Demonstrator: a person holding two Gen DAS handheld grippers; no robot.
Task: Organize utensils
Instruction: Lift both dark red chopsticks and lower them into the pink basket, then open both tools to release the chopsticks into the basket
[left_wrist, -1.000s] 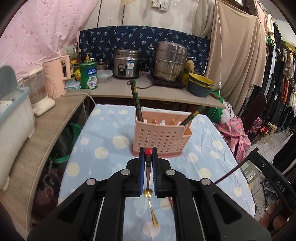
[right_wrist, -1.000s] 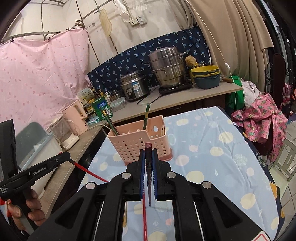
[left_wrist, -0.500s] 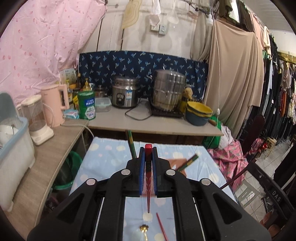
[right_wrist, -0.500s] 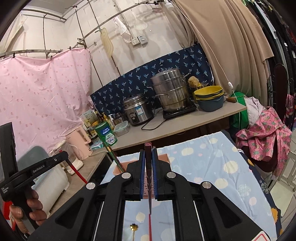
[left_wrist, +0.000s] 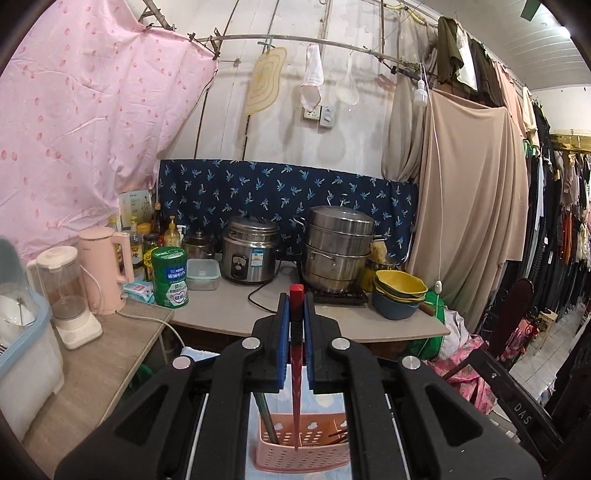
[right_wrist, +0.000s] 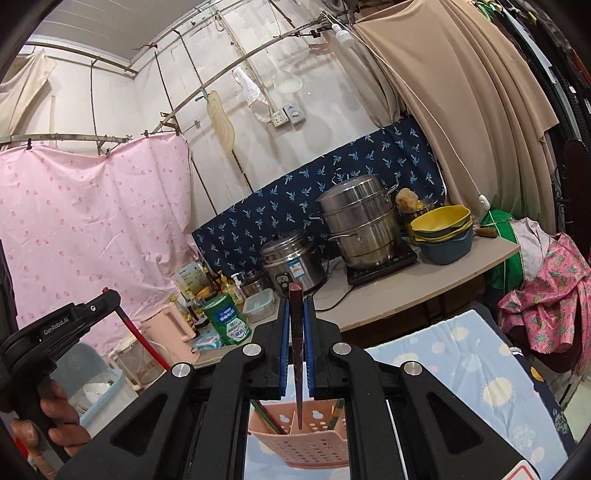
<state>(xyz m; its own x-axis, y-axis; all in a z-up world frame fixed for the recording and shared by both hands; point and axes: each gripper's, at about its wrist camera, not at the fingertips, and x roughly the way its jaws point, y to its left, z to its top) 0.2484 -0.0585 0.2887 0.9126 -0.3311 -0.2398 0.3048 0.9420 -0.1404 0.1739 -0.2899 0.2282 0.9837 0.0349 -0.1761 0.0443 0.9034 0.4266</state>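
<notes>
Both grippers hang above a pink caddy (left_wrist: 301, 452) on a blue spotted cloth (right_wrist: 458, 365), each pinching one chopstick upright between its blue pads. In the left wrist view, the left gripper (left_wrist: 296, 306) clamps a red chopstick (left_wrist: 296, 373) whose tip points down into the caddy's open top. The right wrist view shows the right gripper (right_wrist: 296, 306) closed on a darker chopstick (right_wrist: 297, 369), its tip over a divider of the same caddy. Only this view catches the left gripper from the side at far left, held in the person's hand (right_wrist: 61, 421), the red stick slanting down from it. Green sticks (right_wrist: 264, 415) already lean in the caddy. Only the left view takes in a blender (left_wrist: 68, 295) and kettle (left_wrist: 107, 269) on the side counter (left_wrist: 92, 369).
</notes>
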